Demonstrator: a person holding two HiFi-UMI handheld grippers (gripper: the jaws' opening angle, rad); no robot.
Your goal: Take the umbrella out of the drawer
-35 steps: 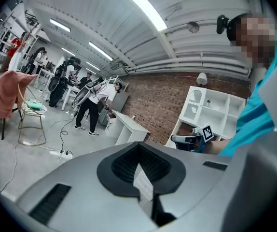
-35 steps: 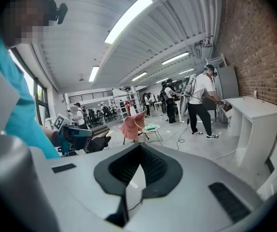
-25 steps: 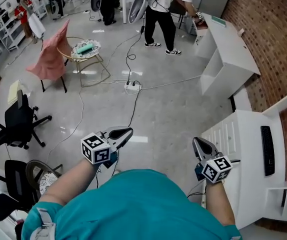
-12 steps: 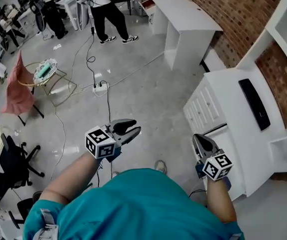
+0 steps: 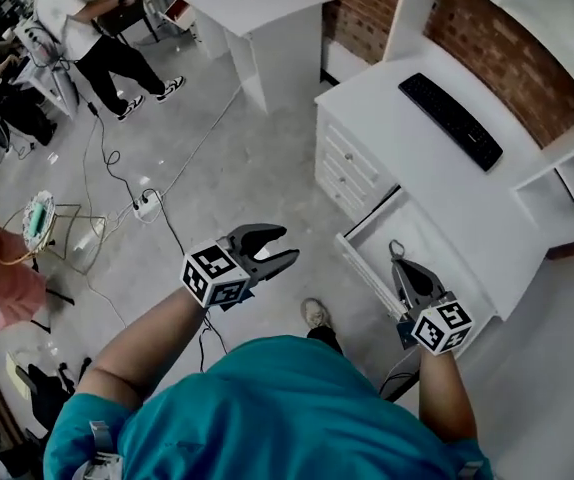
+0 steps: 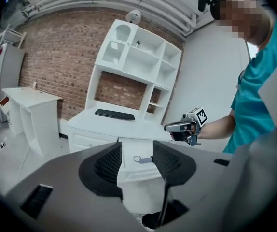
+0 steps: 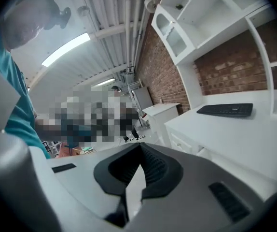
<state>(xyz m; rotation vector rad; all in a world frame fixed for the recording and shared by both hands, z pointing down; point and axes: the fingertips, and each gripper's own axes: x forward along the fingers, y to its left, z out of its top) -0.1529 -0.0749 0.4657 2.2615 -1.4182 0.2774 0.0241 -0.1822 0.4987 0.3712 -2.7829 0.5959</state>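
Left tongs (image 5: 284,245) just opening, empty; right tongs (image 5: 397,265) closed.

Bright, even light falls from above, and a long ceiling lamp (image 7: 66,50) glows in the right gripper view, so the white counter (image 5: 397,158) looks almost washed out and the grey floor (image 5: 247,178) shows only faint sheen and soft shadows. Both gripper views are strongly bent, with black rounded corners and bowed shelves (image 6: 143,62), and the dark fingers (image 6: 108,164) near the lens look slightly soft, while the head view is sharp
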